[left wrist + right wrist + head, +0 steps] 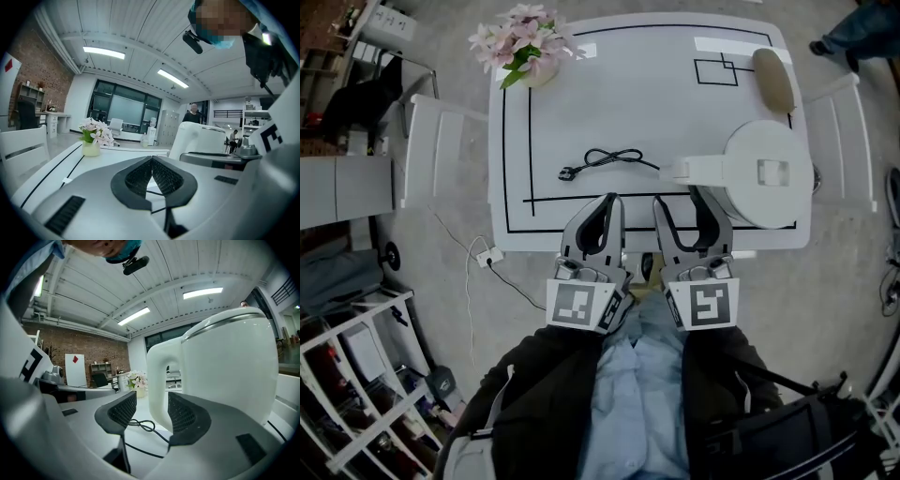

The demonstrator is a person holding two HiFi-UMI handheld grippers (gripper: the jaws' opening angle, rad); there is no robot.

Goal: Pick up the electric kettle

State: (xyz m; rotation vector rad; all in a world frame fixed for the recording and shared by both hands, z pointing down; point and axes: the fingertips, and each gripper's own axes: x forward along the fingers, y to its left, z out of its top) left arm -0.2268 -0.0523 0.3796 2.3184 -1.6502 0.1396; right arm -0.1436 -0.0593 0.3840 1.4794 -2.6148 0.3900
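The white electric kettle (764,173) stands on the white table (581,94) at its front right, its handle (692,171) pointing left. My right gripper (679,197) is open just in front of that handle. In the right gripper view the handle (157,380) rises in the gap of the right gripper (152,401), close to the right pad (183,416), and neither pad presses on it. My left gripper (609,199) is shut with nothing in it over the table's front edge. The left gripper (151,159) has its pads touching, with the kettle (201,136) off to its right.
A black power cable (605,159) lies coiled on the table left of the kettle. A vase of pink flowers (525,42) stands at the far left corner and a beige oval object (773,80) at the far right. White chairs (441,150) flank the table.
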